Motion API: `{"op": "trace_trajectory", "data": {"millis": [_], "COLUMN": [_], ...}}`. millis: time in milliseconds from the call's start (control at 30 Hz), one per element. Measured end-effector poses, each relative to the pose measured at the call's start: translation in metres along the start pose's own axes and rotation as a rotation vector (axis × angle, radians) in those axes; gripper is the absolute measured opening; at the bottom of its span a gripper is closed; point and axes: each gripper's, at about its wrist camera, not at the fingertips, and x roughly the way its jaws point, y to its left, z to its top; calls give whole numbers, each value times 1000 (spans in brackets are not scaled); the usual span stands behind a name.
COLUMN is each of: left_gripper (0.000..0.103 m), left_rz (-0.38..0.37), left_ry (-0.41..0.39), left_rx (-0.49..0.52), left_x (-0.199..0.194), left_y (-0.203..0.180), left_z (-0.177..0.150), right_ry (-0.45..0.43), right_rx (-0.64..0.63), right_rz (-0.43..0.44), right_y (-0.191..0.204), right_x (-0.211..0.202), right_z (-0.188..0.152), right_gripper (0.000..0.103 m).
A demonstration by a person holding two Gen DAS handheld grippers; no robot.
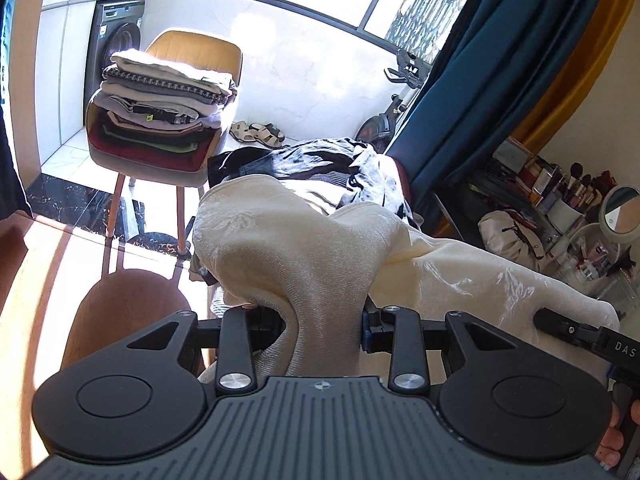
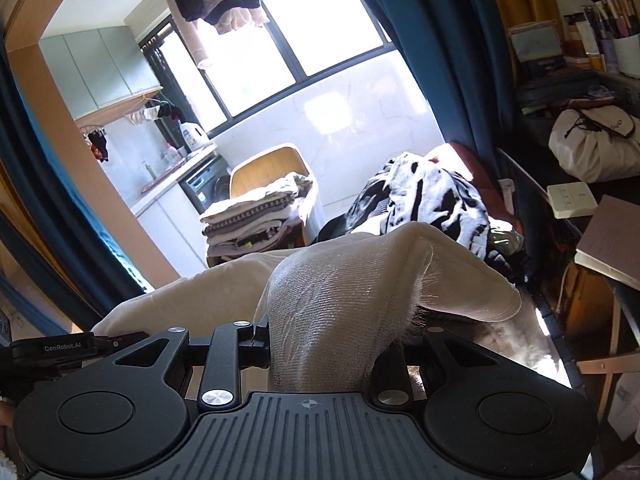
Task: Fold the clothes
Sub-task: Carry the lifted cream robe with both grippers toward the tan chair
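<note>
Left gripper (image 1: 324, 332) and right gripper (image 2: 334, 340) each pinch a bunch of the cream garment (image 1: 304, 240), jaws nearly closed; folded stack (image 1: 160, 108) at ten o'clock.

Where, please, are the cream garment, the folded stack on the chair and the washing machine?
cream garment (image 1: 304, 248), left wrist view, bunched middle.
folded stack (image 1: 160, 112), left wrist view, front edge.
washing machine (image 1: 116, 36), left wrist view, door.

You have a tan-backed chair (image 1: 192, 44) ahead on the pale tiled floor (image 1: 68, 152), its seat carrying a tall stack of folded clothes (image 1: 160, 108). Just beside it, a heap of unfolded black-and-white garments (image 2: 432, 196) lies on a reddish-brown seat (image 2: 480, 172) by the blue curtain. A pair of sandals (image 1: 260, 134) sits on the floor behind the chair.
</note>
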Motion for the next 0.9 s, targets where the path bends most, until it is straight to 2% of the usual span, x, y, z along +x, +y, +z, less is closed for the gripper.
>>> {"op": "trace_trajectory", "data": {"millis": [100, 267, 500, 700, 900], "left_gripper": [34, 34, 34, 34, 34], "left_rz": [-3, 16, 50, 80, 100], "left_ry": [23, 48, 25, 26, 26], "left_rx": [0, 47, 52, -41, -28], "left_x": [4, -2, -8, 11, 53], "left_y": [59, 148, 231, 290, 319], "left_z": [29, 84, 141, 173, 225], "right_ry": [29, 74, 88, 106, 110], "right_rx": [33, 81, 75, 55, 84], "right_rz": [-42, -38, 9, 28, 44], "right_y": [53, 146, 237, 271, 273], "right_x": [47, 131, 217, 286, 356], "right_z": [-5, -10, -4, 13, 39], "right_gripper": [25, 25, 25, 25, 25]}}
